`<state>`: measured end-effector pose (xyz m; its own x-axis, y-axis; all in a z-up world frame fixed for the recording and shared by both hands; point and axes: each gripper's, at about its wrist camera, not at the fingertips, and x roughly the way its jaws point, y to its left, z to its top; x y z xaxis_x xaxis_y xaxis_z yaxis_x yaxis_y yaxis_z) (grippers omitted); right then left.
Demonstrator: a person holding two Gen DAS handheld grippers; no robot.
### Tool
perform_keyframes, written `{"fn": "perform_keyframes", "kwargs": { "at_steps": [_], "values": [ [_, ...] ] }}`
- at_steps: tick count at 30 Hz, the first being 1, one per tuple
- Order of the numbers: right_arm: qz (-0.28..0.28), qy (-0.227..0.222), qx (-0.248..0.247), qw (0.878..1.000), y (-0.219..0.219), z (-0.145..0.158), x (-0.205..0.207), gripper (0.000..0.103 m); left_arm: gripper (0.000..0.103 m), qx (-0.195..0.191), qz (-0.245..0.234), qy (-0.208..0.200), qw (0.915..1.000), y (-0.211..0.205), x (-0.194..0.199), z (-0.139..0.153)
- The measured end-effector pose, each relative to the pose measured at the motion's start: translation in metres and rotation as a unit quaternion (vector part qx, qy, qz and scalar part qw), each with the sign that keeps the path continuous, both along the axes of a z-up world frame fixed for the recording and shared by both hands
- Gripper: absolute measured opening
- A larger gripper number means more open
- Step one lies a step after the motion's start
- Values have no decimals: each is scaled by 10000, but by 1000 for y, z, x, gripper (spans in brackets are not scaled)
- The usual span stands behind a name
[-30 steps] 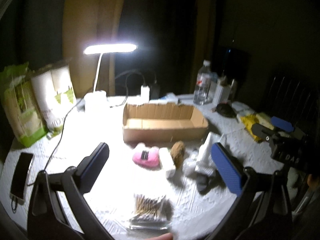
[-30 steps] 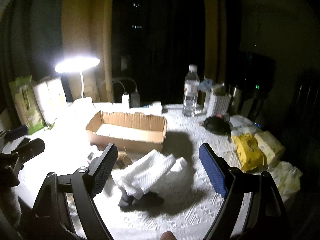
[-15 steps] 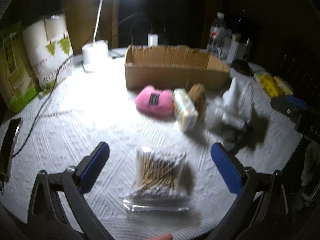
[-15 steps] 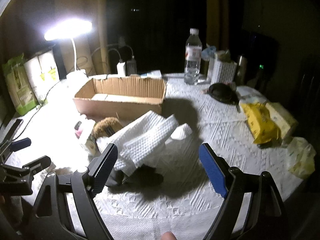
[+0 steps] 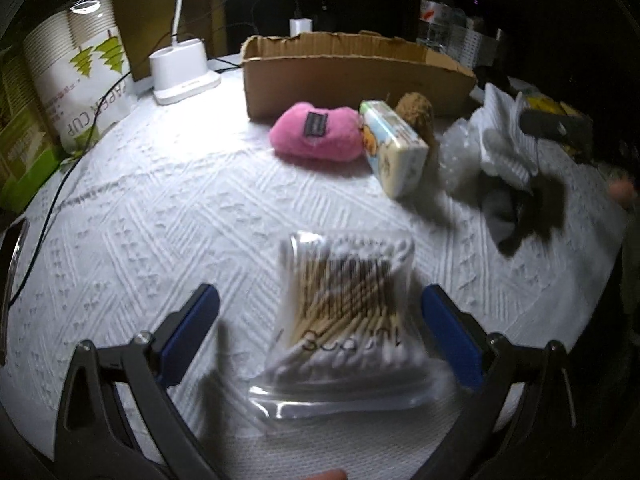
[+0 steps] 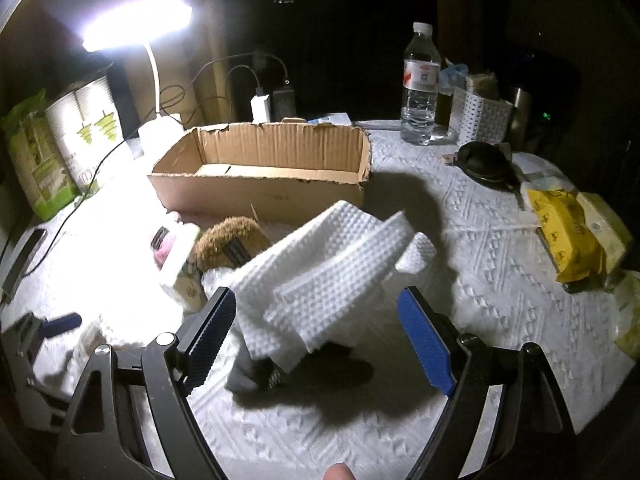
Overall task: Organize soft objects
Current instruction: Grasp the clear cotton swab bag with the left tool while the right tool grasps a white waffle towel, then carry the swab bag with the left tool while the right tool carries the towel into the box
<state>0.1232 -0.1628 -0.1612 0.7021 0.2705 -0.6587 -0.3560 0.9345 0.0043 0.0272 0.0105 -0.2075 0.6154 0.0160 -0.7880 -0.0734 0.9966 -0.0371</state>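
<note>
My left gripper (image 5: 320, 320) is open, low over the table, its fingers on either side of a clear bag of cotton swabs (image 5: 344, 312). Beyond lie a pink plush (image 5: 316, 136), a tissue pack (image 5: 394, 152) and a brown plush (image 5: 416, 110) in front of the open cardboard box (image 5: 352, 72). My right gripper (image 6: 320, 336) is open, its fingers flanking a folded white waffle cloth (image 6: 332, 264) that lies over a dark grey item (image 6: 256, 372). The box (image 6: 264, 176) stands empty behind it. The left gripper (image 6: 52, 328) shows at the left edge of the right wrist view.
A lit desk lamp (image 6: 136, 28), paper cup packs (image 5: 76, 76) and cables stand at the back left. A water bottle (image 6: 420, 92), white basket (image 6: 478, 116), dark bowl (image 6: 484, 164) and yellow packs (image 6: 568, 224) lie right. A phone (image 6: 22, 256) lies far left.
Both grippers have moved down and forward. The left one has closed in on the cotton swab bag, the right one on the white cloth. Both stay open.
</note>
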Motion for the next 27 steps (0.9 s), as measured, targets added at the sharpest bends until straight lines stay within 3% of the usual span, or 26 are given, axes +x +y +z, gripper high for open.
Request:
{"fn": "perform_keyframes", "kwargs": {
  "at_steps": [1,5,7,10,14,16,18,27],
  "values": [
    [-6,-7,24,10000,2,0,3,86,86,6,-46,18,10000,0,1,-1],
    [87,34,24,10000,14,0,11,83,72,24,-183,5,9998,3,3,-3],
    [119,84,6,9999,20,-2,15,76,60,51,-192,-25,9998,5,5,-3],
    [169,162,-55,9997,29,-6,20,63,54,-4,-214,-58,9998,9,7,-2],
    [193,249,-199,9993,35,-12,25,43,52,-80,-234,-83,9997,13,7,-1],
    [211,245,-231,9992,36,-12,24,21,51,-90,-236,-96,9996,13,7,0],
    [261,190,-233,9992,36,-9,21,10,50,-104,-231,-108,9996,13,8,0],
    [392,-86,-5,9992,27,19,6,4,49,-199,-196,-284,9992,17,9,17]
  ]
}}
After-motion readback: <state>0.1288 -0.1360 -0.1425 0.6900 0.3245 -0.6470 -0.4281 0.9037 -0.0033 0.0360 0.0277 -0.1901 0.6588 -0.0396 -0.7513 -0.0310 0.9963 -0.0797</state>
